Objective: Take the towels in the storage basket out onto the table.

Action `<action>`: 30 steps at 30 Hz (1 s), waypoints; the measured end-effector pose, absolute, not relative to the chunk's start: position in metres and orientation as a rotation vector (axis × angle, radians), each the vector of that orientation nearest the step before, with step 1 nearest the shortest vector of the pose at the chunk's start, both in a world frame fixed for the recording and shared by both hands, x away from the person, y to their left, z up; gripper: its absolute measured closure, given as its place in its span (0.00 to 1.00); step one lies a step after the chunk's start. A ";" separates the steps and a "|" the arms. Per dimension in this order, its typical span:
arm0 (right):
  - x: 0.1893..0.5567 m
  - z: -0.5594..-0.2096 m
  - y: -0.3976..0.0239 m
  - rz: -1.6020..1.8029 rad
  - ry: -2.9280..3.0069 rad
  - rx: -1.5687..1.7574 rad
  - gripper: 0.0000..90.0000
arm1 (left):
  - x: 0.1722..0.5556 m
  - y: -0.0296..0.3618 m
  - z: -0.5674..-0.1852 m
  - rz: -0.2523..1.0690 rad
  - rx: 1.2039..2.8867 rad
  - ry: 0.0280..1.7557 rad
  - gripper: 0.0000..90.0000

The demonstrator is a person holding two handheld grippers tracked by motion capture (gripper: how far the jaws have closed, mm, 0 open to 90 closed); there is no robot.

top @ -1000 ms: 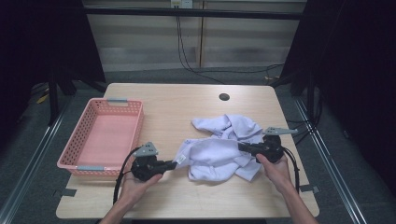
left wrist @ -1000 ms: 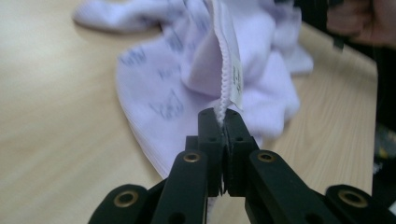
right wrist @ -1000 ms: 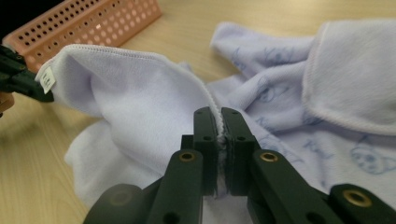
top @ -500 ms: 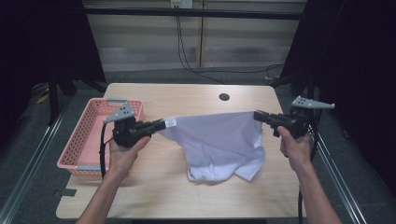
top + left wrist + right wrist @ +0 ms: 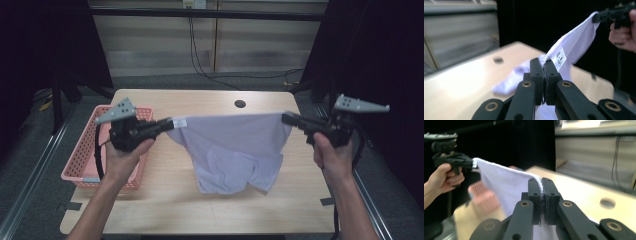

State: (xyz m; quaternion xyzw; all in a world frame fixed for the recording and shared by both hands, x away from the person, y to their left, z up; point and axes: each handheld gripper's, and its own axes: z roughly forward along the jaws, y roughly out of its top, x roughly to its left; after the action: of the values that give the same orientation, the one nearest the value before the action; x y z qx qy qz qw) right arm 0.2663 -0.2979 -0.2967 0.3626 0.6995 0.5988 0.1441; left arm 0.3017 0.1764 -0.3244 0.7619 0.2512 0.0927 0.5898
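Above the wooden table (image 5: 165, 200) a white T-shirt (image 5: 232, 150) hangs stretched out between the person's two hands, its lower part drooping down toward the tabletop. A pink basket (image 5: 80, 165) sits at the table's left edge. The left hand-held gripper (image 5: 167, 124) has its jaws pinched tight on one end of the shirt's upper hem, by the label (image 5: 561, 58). The right hand-held gripper (image 5: 286, 118) is clamped just as tight on the other end.
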 end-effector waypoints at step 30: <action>0.158 -0.390 -0.305 1.617 2.135 1.173 0.56 | 0.238 0.177 -0.414 -0.022 1.903 0.612 0.65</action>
State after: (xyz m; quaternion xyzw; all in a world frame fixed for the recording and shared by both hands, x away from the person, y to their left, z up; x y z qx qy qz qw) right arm 0.1582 -0.3053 -0.3901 0.3990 0.7258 0.5497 0.1088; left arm 0.2381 0.1774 -0.4142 0.8009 0.2575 -0.0092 0.5406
